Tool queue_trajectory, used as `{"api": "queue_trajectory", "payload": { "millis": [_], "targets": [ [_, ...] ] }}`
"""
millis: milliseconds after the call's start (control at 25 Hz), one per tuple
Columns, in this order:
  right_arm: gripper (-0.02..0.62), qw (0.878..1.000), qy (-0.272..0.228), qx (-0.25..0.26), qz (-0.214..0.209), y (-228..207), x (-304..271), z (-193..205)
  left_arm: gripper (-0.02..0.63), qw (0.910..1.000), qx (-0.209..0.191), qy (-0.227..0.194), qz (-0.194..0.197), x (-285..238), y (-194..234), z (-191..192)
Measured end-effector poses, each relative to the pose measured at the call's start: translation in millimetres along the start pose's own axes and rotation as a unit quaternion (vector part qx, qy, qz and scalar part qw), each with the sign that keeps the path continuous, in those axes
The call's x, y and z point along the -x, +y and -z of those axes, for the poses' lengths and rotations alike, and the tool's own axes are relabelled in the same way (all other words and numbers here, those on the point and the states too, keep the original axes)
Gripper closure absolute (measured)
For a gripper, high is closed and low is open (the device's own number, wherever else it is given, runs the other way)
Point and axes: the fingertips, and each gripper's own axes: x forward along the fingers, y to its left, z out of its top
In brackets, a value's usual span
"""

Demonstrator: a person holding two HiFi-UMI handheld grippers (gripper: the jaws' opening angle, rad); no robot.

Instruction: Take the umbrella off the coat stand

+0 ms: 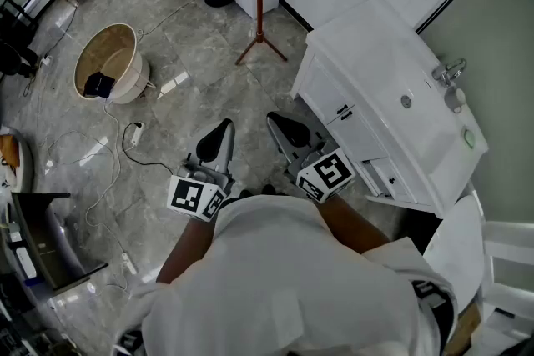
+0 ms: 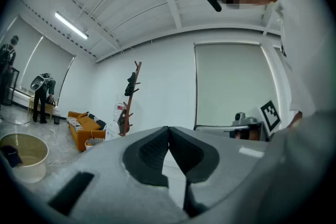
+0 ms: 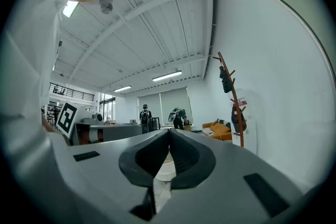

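Left gripper [image 1: 222,129]: jaws were closed together with nothing between them. Right gripper [image 1: 281,124]: jaws likewise met, empty. Both were held level and side by side over the grey floor [image 1: 192,104], just ahead of the person's torso.

Sink cabinet [image 1: 367,54]: white, close beside the right gripper.
Coat stand [image 1: 259,4]: red-brown, upright by the white wall, well ahead of both grippers.
Umbrella [image 3: 226,80]: dark and folded, hung on an upper peg of the stand, untouched.
Tub [image 1: 125,42]: beige, on the floor to the left, holding a dark item.
Sofa [image 2: 84,126]: orange, beyond the stand.
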Motion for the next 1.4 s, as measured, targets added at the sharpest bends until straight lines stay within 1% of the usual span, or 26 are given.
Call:
{"api": "queue_trajectory", "payload": {
  "millis": [200, 320, 480, 560, 640, 720, 840, 960, 1160, 1400],
  "targets": [
    [0.580, 1.000, -0.005, -0.006, 0.011, -18.2, 1.5, -1.5, 0.589, 1.0000, 0.003, -0.001, 0.002, -13.4, 1.5, 3.0],
    [0.580, 1.000, -0.013, -0.013, 0.015, -31.5, 10.6, -1.7, 0.589, 0.9999, 0.009, 0.002, 0.005, -20.6, -1.6, 11.6],
    [0.580, 1.000, -0.012, -0.009, 0.023, -40.8, 20.2, 4.3, 0.589, 0.9997, 0.020, 0.010, 0.005, -21.4, -0.6, 23.9],
    [0.580, 0.999, -0.021, -0.014, 0.025, -45.4, 23.2, 3.0, 0.589, 0.9997, 0.020, 0.011, 0.006, -23.1, 0.9, 24.0],
    [0.580, 0.999, -0.024, -0.007, 0.023, -49.8, 21.2, -0.9, 0.589, 0.9997, 0.019, 0.007, 0.012, -27.3, 3.0, 20.7],
    [0.580, 1.000, -0.020, -0.002, 0.023, -56.1, 14.2, -0.1, 0.590, 0.9995, 0.024, 0.003, 0.022, -32.5, 7.7, 18.4],
    [0.580, 0.999, -0.019, -0.003, 0.025, -68.3, 0.5, -0.1, 0.590, 0.9995, 0.024, 0.005, 0.022, -44.8, 21.3, 20.1],
    [0.580, 0.999, -0.020, 0.005, 0.025, -82.3, -17.5, -5.6, 0.589, 0.9993, 0.030, 0.006, 0.022, -65.0, 40.8, 21.8],
    [0.580, 0.999, -0.015, 0.014, 0.036, -116.3, -52.1, -9.0, 0.590, 0.9988, 0.034, -0.004, 0.034, -104.2, 74.1, 15.9],
    [0.580, 0.999, -0.013, 0.022, 0.042, -158.6, -103.5, -23.7, 0.589, 0.9965, 0.040, -0.013, 0.072, -150.4, 112.5, -2.9]
  ]
}}
